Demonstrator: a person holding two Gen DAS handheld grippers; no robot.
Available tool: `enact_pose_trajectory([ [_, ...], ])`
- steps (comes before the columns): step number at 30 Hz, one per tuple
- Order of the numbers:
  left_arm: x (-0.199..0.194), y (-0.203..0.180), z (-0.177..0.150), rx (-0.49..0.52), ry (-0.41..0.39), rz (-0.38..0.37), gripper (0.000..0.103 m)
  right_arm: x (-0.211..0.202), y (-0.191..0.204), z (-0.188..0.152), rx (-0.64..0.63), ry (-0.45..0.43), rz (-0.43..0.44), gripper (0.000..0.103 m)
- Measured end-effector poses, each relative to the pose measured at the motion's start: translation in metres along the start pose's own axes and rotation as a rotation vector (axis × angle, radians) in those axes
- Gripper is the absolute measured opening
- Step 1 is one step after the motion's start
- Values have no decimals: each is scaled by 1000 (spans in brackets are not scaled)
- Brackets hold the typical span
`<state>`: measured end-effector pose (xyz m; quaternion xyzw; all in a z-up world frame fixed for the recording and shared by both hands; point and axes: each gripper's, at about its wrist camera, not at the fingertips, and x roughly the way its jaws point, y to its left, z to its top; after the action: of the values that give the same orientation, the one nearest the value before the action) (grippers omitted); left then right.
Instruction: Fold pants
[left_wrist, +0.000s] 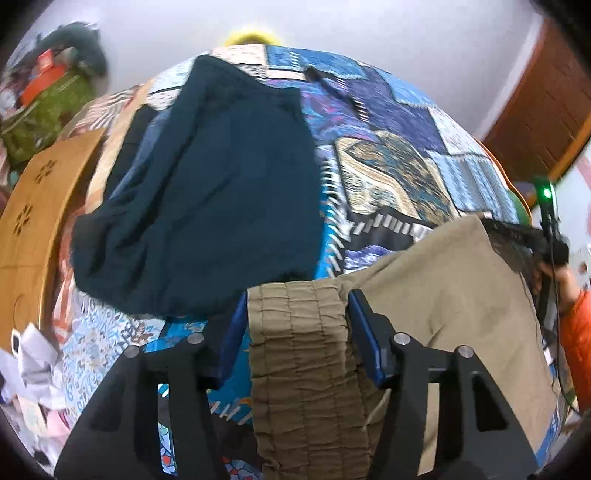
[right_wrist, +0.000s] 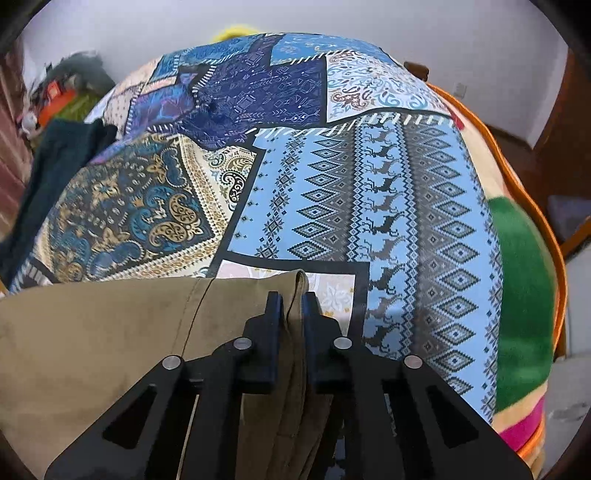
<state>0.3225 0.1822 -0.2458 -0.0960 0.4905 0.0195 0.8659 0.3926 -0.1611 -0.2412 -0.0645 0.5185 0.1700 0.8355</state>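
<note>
Left gripper (left_wrist: 297, 317) clamps the gathered waistband of the khaki pants (left_wrist: 443, 302). Right gripper (right_wrist: 293, 314) pinches their hem edge over the patchwork bedspread (right_wrist: 369, 184); dark teal garment (left_wrist: 214, 192) lies beside.

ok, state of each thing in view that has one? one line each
left gripper: shut on the khaki pants' elastic waistband
right gripper: shut on a hem edge of the khaki pants
khaki pants: held at both ends, spread over the patchwork bedspread
dark teal garment: lying loose and unfolded on the bedspread
</note>
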Motion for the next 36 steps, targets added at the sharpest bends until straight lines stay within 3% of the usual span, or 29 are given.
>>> enact_pose_trajectory([
  [4, 1, 6, -3, -58, 10, -10, 57, 3, -1, -2, 23, -1, -8, 8],
  [9, -15, -2, -2, 0, 0, 34, 60, -5, 6, 6, 8, 16, -47, 12],
  [12, -31, -6, 0, 38, -27, 78, 61, -33, 9, 8, 0, -40, -44, 14],
  [19, -73, -19, 8, 84, -96, 78, 75, -105, 41, 6, -44, -163, 99, 28],
  [25, -86, -42, 12, 130, -94, 18, 87, -143, 86, -5, -109, -217, 244, 41],
  [28, -80, -54, 12, 155, -78, 3, 87, -143, 108, -8, -131, -204, 310, 54],
  [32, -59, -63, 12, 164, -17, -26, 88, -130, 131, -17, -167, -158, 370, 55],
  [36, -29, -68, 9, 179, 71, -11, 88, -98, 148, -25, -173, -48, 409, 55],
])
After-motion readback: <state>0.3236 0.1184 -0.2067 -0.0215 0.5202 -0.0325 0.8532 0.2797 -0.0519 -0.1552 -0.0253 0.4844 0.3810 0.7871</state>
